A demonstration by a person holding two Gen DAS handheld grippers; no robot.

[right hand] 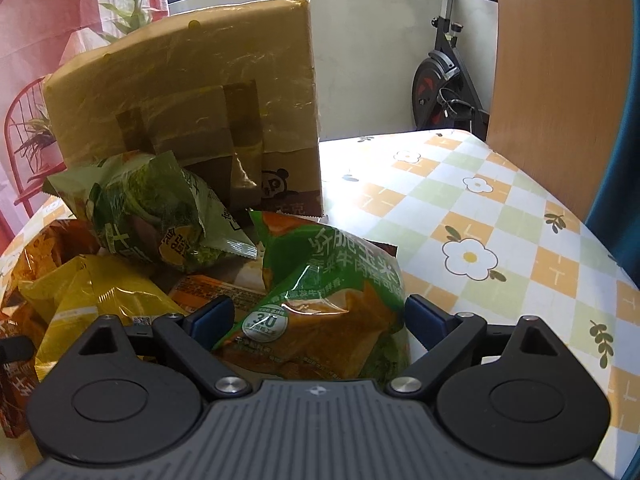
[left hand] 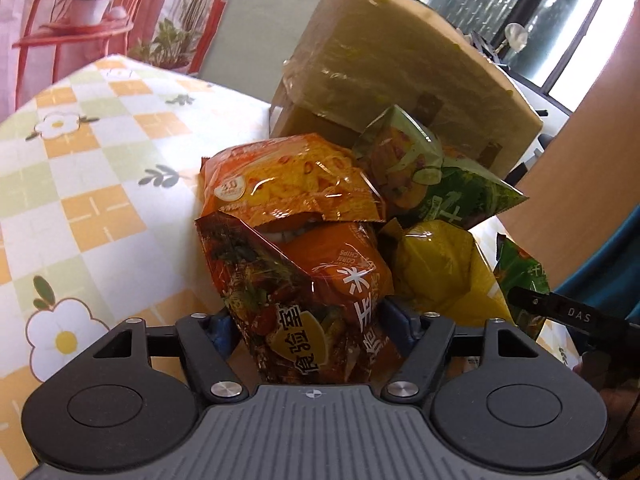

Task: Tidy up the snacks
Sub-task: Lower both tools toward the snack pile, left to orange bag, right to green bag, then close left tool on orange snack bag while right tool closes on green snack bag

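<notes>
A pile of snack bags lies in front of a cardboard box [left hand: 404, 64] on the checked tablecloth [left hand: 80, 152]. My left gripper [left hand: 308, 320] is shut on an orange corn-chip bag [left hand: 304, 300], its blue pads pressing both sides. Behind it lie another orange bag [left hand: 288, 180], a pale green bag [left hand: 424, 164] and a yellow bag [left hand: 444, 272]. My right gripper [right hand: 320, 320] has its jaws around a bright green corn-chip bag [right hand: 320, 300]; the pads stand beside it with small gaps. The box [right hand: 192, 96], pale green bag [right hand: 152, 212] and yellow bag [right hand: 88, 300] show in the right wrist view.
The tablecloth [right hand: 500, 240] stretches right of the pile. A wooden panel [right hand: 556, 60] and an exercise bike [right hand: 444, 72] stand beyond the table's far edge. A red plant stand [left hand: 72, 28] stands at the far left. The right gripper's arm [left hand: 568, 312] shows beside the pile.
</notes>
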